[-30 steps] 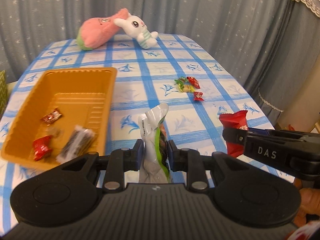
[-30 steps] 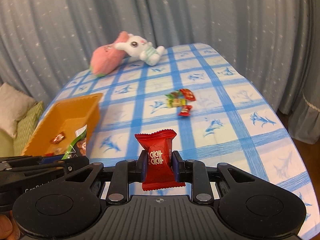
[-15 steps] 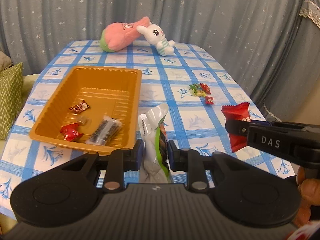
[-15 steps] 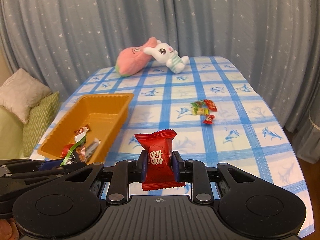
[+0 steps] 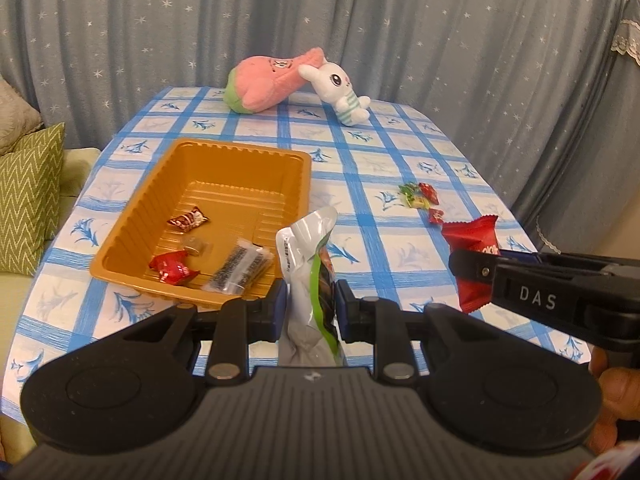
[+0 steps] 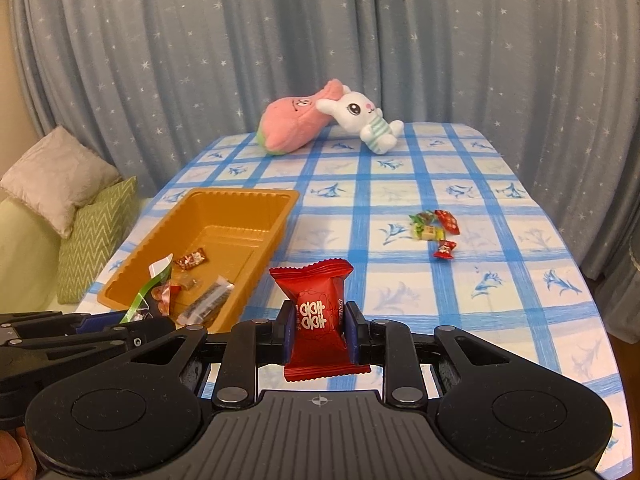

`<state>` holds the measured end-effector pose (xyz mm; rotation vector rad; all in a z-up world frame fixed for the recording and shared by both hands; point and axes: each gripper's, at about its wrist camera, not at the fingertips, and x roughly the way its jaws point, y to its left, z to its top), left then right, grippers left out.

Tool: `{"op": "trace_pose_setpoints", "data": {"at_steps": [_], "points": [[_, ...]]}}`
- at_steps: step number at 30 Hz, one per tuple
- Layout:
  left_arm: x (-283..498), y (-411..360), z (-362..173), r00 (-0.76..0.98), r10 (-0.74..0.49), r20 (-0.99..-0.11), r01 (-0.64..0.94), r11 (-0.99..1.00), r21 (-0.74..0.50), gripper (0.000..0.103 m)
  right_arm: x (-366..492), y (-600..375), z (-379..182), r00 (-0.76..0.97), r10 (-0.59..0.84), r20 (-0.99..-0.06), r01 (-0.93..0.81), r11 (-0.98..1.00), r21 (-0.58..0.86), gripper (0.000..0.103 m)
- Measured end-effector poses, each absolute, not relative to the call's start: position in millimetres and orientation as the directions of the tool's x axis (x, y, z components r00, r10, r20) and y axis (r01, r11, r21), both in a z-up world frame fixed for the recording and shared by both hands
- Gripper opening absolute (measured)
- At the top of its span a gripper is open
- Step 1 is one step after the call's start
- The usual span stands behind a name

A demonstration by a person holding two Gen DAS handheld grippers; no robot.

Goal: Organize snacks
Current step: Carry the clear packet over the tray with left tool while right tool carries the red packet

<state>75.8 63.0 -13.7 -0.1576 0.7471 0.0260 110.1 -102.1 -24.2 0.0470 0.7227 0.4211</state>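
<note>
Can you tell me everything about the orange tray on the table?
The orange tray is a shallow rectangular tub that looks like thin glossy plastic, with ribbed walls and a flat rim. It sits flat on the blue-checked tablecloth, on the table's left side. Inside, near its close end, lie a brown-and-white wrapped candy, a red wrapped candy, a small tan sweet and a clear packet with dark contents. Neither gripper touches it.

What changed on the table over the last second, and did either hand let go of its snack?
Both hands pulled back and rose, so more of the table and the whole orange tray show. Neither let go: the left gripper keeps the silver-green packet, the right gripper the red packet. Tray snacks, loose candies and plush toys stayed.
</note>
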Motion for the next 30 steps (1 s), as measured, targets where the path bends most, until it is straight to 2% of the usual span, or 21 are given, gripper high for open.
{"op": "trace_pose_setpoints", "data": {"at_steps": [30], "points": [[90.3,156.8,-20.1,0.727,0.073,-0.682,-0.241,0.958,-0.155,0.023,148.0,-0.1,-26.1,0.599,0.501,-0.625,-0.519,0.837,0.173,0.026]]}}
